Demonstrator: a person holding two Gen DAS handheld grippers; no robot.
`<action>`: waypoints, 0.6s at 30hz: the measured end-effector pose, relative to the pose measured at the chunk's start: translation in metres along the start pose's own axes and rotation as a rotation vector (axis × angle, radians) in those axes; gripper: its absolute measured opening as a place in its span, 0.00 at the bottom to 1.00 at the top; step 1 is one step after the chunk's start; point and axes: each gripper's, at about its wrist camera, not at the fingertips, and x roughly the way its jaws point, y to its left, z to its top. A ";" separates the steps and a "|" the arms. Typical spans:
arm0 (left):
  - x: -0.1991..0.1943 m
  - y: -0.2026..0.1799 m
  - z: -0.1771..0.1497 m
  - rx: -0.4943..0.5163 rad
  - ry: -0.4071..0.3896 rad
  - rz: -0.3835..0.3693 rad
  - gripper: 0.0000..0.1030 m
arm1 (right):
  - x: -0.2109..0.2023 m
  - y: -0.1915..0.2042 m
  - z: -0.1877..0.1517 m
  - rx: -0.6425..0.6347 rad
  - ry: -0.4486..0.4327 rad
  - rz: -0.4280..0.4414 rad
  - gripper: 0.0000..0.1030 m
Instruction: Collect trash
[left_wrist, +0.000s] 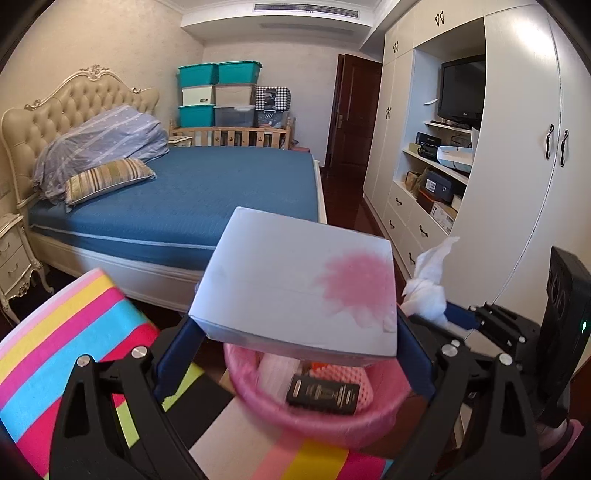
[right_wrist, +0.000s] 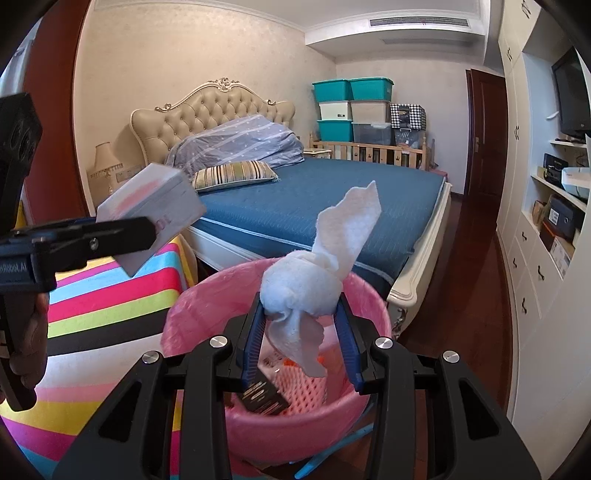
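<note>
My left gripper (left_wrist: 295, 322) is shut on a white carton with a pink print (left_wrist: 295, 284), clamped by its two sides and held above a pink lined bin (left_wrist: 258, 402). In the right wrist view the carton (right_wrist: 147, 199) hangs tilted at the left, in the left gripper (right_wrist: 149, 230). My right gripper (right_wrist: 300, 301) is shut on a crumpled white tissue wad (right_wrist: 303, 291) over the bin's rim (right_wrist: 192, 306); a loose tail sticks up and another hangs down. From the left wrist view the tissue (left_wrist: 428, 291) shows at the right. A black packet (right_wrist: 262, 397) lies in the bin.
A rainbow-striped stool (right_wrist: 110, 295) stands left of the bin. Behind is a bed with a blue cover (right_wrist: 314, 210). A white wardrobe wall with shelves (right_wrist: 535, 258) runs along the right. A hand (right_wrist: 26, 332) holds the left gripper's handle.
</note>
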 end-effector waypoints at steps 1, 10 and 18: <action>0.005 -0.001 0.005 0.000 -0.001 -0.008 0.89 | 0.004 -0.003 0.001 0.000 0.002 0.001 0.39; 0.022 -0.010 0.044 0.011 -0.036 -0.029 0.95 | 0.013 -0.012 0.003 -0.010 -0.022 0.004 0.73; -0.013 0.007 0.048 -0.003 -0.097 0.069 0.95 | -0.034 -0.012 0.005 -0.002 -0.065 -0.048 0.75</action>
